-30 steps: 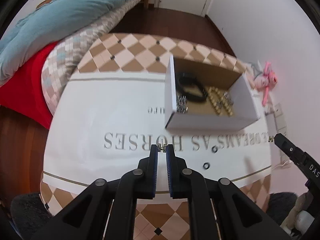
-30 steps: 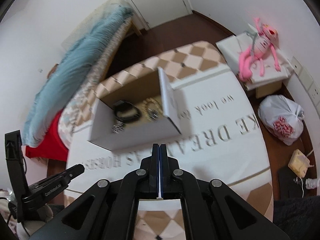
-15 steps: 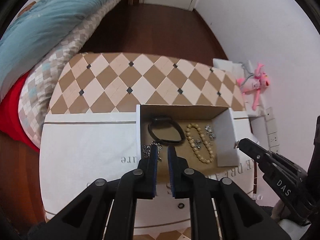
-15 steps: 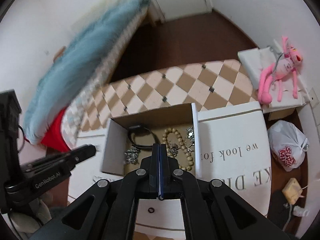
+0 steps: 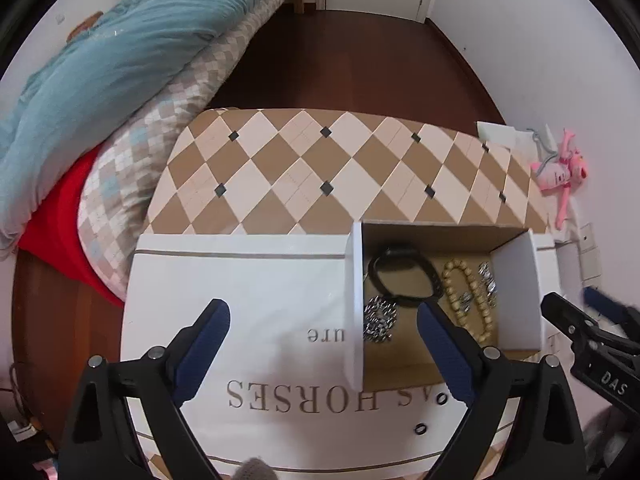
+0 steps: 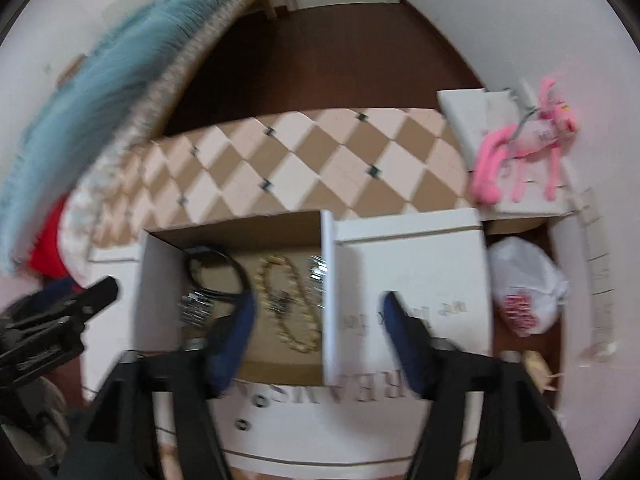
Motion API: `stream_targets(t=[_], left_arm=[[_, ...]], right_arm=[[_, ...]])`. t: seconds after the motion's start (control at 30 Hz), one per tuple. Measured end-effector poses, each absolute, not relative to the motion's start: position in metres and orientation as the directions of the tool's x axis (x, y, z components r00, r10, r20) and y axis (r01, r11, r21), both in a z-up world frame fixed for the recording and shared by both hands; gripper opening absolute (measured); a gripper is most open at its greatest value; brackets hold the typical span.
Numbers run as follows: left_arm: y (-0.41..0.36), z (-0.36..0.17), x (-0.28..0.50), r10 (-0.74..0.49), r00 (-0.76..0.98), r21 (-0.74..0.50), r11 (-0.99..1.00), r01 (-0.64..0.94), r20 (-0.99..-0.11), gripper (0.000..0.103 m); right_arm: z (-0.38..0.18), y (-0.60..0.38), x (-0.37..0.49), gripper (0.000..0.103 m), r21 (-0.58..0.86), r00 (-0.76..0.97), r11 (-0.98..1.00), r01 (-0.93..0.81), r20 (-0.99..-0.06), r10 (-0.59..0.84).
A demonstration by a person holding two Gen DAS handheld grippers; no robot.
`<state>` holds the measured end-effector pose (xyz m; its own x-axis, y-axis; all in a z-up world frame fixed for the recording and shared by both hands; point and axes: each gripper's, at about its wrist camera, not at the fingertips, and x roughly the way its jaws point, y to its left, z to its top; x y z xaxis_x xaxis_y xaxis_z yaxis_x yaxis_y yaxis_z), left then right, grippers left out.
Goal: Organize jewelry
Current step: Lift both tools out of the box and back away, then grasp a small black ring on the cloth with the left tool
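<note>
An open cardboard box (image 5: pixel 516 292) with white walls sits on the white printed cloth; it also shows in the right wrist view (image 6: pixel 158 292). Inside lie a black bracelet (image 5: pixel 402 278), a beige bead bracelet (image 5: pixel 466 300) and silver pieces (image 5: pixel 378 320). Two small dark rings (image 5: pixel 420 428) lie on the cloth in front of the box. My left gripper (image 5: pixel 324 320) is open and empty above the box's left wall. My right gripper (image 6: pixel 320 312) is open and empty above the box's right wall.
The checkered table (image 5: pixel 320 168) carries the white cloth (image 5: pixel 240 300). A bed with a teal duvet (image 5: pixel 100 60) stands at the left. A pink plush toy (image 6: pixel 524 140) and a white plastic bag (image 6: pixel 524 292) lie at the right.
Both grippers have opened wide. The left one held a small silver piece earlier and is now empty. Both have risen over the box.
</note>
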<state>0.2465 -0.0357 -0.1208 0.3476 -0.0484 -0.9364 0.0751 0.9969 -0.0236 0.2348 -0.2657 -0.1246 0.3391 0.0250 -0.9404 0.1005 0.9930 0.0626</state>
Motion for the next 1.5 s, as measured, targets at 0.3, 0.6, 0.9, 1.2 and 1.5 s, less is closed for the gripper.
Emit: stream_targets(t=[0.3,0.6,0.9,1.2,1.5], left_arm=[[-0.040,-0.112,0.220,-0.015,0.396,0.016,0.997,0.077,-0.918,0.103],[-0.038,-0.073,0.193,-0.037,0.460,0.000,0.997,0.081,-0.887,0.103],[-0.045,-0.104,0.152,0.003,0.402,0.042,0.995,0.088,-0.916,0.103],[-0.075,-0.185,0.120,0.025,0.276,0.066,0.988,0.140,-0.961,0.103],[-0.105,-0.213,0.121,-0.029,0.241,0.010,0.987,0.158,-0.970,0.083]], right_arm=[[-0.114,-0.248,0.210,0.103,-0.105,0.370,0.991,0.088,-0.920,-0.131],[-0.066,-0.243,0.177,0.103,-0.092,0.470,0.990,0.105,-0.873,-0.131],[-0.096,-0.257,0.129,0.103,-0.036,0.416,0.988,0.147,-0.904,-0.095],[-0.183,-0.276,0.093,0.060,-0.036,0.273,0.982,0.184,-0.958,-0.086],[-0.202,-0.300,0.090,0.060,-0.020,0.256,0.970,0.242,-0.963,-0.084]])
